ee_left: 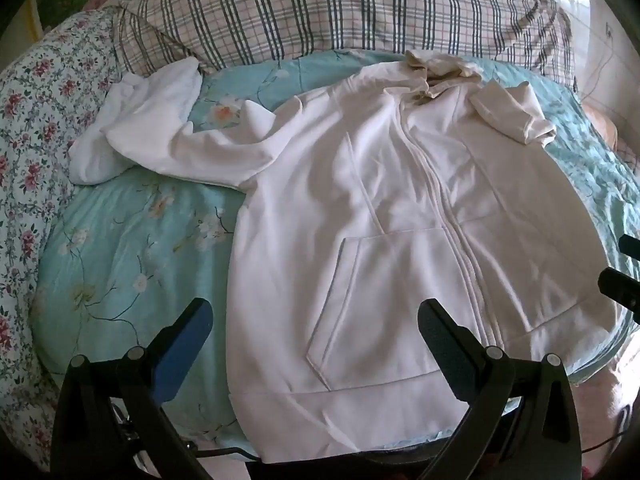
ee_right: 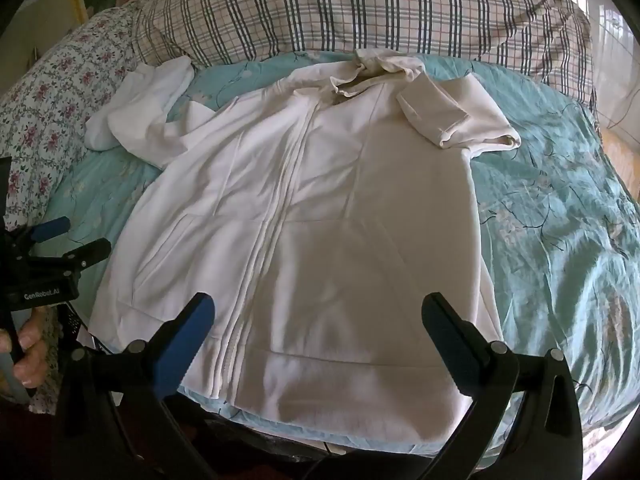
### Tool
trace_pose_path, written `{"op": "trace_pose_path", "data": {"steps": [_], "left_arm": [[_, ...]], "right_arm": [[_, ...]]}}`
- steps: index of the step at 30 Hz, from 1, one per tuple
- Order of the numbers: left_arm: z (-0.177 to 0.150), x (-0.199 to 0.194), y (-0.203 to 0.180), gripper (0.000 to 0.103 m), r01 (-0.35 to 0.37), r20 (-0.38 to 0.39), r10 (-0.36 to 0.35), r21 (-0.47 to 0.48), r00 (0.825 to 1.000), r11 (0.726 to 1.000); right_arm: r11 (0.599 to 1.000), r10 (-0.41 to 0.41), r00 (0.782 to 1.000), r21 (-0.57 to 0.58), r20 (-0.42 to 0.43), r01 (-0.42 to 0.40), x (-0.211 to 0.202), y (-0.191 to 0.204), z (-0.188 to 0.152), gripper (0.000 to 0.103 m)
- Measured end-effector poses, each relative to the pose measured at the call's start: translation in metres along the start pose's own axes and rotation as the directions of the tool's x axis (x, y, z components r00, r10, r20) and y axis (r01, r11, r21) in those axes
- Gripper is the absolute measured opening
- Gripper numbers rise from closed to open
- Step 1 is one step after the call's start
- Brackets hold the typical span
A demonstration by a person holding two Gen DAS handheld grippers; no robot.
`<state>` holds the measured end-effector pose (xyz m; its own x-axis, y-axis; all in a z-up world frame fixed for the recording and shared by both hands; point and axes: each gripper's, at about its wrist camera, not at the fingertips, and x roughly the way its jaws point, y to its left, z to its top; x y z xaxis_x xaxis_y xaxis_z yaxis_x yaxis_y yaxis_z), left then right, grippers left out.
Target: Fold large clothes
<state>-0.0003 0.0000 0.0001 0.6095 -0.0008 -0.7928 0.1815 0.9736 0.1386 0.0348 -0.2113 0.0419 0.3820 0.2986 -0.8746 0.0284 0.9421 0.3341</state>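
Over the hem of the flat hoodie point(ee_left: 360, 208), both grippers point(ee_left: 316, 320) point(ee_right: 318, 320) hang wide, empty. Pinch the left sleeve point(ee_left: 192, 148) cuff, then fold it across the zip.

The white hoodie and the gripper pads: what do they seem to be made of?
White hoodie: probably soft knitted cotton fleece with a matte finish; it lies in thick, rounded creases, with a ribbed hem. Gripper pads: likely blue rubber or foam with a dull, finely textured face, on black arms that look like hard plastic.
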Motion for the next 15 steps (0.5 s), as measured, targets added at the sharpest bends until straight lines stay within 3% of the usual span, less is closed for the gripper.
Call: {"op": "trace_pose_path", "data": {"steps": [15], "left_arm": [[0.0002,-0.0028,0.0001,0.102,0.009,0.004,-0.009,0.002,1.000,1.000]], "right_arm": [[1.000,0.006,1.000,-0.001,0.005,-0.006,0.0023,-0.0003,0.0014,0.103]]}}
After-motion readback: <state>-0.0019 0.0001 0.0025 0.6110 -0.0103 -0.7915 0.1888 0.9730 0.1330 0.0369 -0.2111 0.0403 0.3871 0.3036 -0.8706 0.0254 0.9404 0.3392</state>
